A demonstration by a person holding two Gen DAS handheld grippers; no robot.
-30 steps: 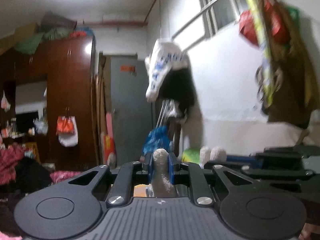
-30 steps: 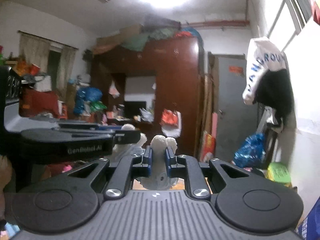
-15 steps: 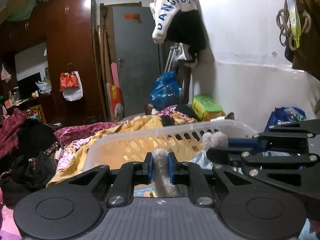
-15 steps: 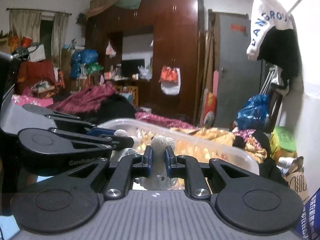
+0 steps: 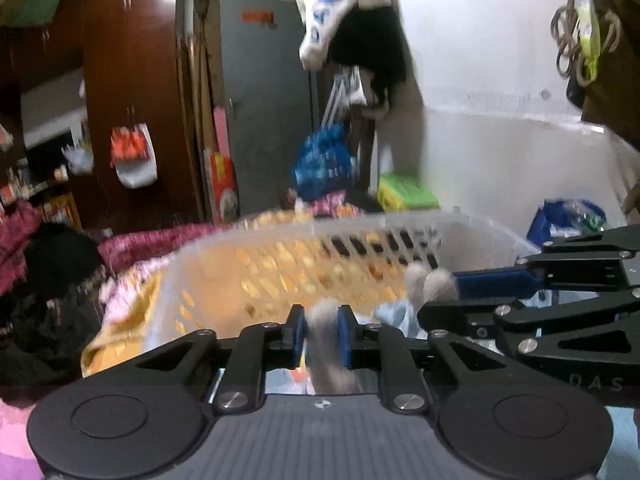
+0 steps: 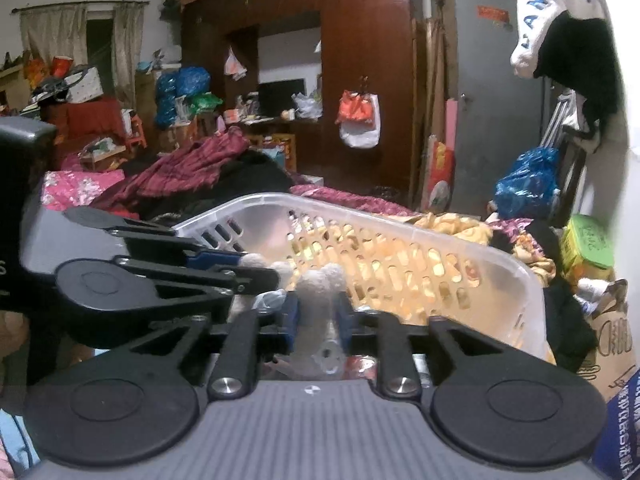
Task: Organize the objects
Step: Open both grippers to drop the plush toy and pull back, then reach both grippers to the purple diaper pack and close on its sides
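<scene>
Broadly, a cluttered bedroom: dark wooden wardrobe (image 6: pixel 360 40), grey door (image 6: pixel 492 92), and a bed (image 6: pixel 360 196) heaped with clothes and blankets. On the bed sat a white slotted laundry basket (image 6: pixel 400 240), orange-yellow fabric showing through its far wall.

Both tongs were held side by side at the basket's near rim, each tipped somewhat downward over its interior. From the right wrist, the left tongs (image 6: pixel 256 264) reached in from the left edge; from the left wrist, the right tongs (image 5: pixel 448 284) came in from the right edge.

Left tongs (image 5: pixel 322 332): jaws opening, blue pads flanking a greyish-white fuzzy plush piece (image 5: pixel 326 344) that stood between them. Contact on the pads could not be settled; the frame was motion-blurred.

Right tongs (image 6: pixel 318 320): jaws opening, a second fuzzy plush piece (image 6: pixel 320 292) with two rounded tips between the pads, a small gap visible on the sides.

Light blue cloth (image 5: pixel 394 316) lay below, inside the basket.
</scene>
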